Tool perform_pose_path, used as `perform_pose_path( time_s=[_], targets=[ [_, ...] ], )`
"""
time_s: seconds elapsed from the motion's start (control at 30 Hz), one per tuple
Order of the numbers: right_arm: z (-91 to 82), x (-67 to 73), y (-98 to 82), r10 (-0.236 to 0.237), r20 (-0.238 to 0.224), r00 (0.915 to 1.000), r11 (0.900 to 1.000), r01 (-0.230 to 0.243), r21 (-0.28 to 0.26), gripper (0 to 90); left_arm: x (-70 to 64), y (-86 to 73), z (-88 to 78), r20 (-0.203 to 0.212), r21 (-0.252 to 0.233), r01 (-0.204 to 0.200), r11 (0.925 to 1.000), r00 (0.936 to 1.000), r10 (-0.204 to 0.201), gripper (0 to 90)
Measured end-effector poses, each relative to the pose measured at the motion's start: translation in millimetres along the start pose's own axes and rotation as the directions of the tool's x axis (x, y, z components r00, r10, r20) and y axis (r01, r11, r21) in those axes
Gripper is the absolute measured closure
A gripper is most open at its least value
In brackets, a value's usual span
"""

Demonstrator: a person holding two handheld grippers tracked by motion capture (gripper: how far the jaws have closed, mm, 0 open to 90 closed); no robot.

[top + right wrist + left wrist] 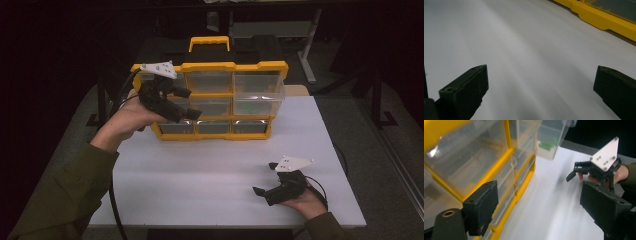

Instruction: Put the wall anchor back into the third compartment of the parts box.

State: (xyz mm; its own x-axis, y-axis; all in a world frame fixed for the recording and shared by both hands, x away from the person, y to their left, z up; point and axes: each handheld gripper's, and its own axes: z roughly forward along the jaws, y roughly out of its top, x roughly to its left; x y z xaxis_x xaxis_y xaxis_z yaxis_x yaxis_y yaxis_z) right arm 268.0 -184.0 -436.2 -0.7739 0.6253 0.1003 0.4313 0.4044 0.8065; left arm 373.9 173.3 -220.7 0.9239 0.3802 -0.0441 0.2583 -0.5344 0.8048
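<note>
Nearest to me, my right gripper (264, 179) rests low over the white table (210, 175) at its near right corner, jaws spread wide with bare tabletop between them and nothing held; in the right gripper view the yellow base of the organizer (604, 18) crosses the far upper corner. Farther up on the left, my left gripper (186, 106) hangs in front of the yellow drawer organizer (212, 95), which stands upright at the far middle of the table. Its jaws stand well apart and empty, level with the lower left clear drawers (466, 157); in the left gripper view one jaw sits just beside the yellow frame, though I cannot tell whether it touches. Beyond that, on the organizer's right side, one clear drawer (257, 92) is pulled out toward me, with small green pieces (548, 144) lying inside it.
</note>
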Motion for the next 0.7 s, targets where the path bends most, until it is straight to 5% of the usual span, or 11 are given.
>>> perform_pose_path(
  time_s=[0.43, 0.7],
  targets=[
    [0.3, 0.2, -0.1, -0.003, 0.002, 1.0, 1.0, 0.003, 0.001, 0.0, -9.0, -60.0, 7.6, -0.052, -0.04, 0.0, 0.9992, 0.9986, -0.002, 6.6],
    [0.5, 0.1, -0.3, 0.0, 0.003, 1.0, 1.0, 0.0, 0.004, 0.0, -11.1, -93.8, 16.1, -0.059, -0.033, 0.053, 0.998, 0.9968, -0.055, 0.0]
  ],
)
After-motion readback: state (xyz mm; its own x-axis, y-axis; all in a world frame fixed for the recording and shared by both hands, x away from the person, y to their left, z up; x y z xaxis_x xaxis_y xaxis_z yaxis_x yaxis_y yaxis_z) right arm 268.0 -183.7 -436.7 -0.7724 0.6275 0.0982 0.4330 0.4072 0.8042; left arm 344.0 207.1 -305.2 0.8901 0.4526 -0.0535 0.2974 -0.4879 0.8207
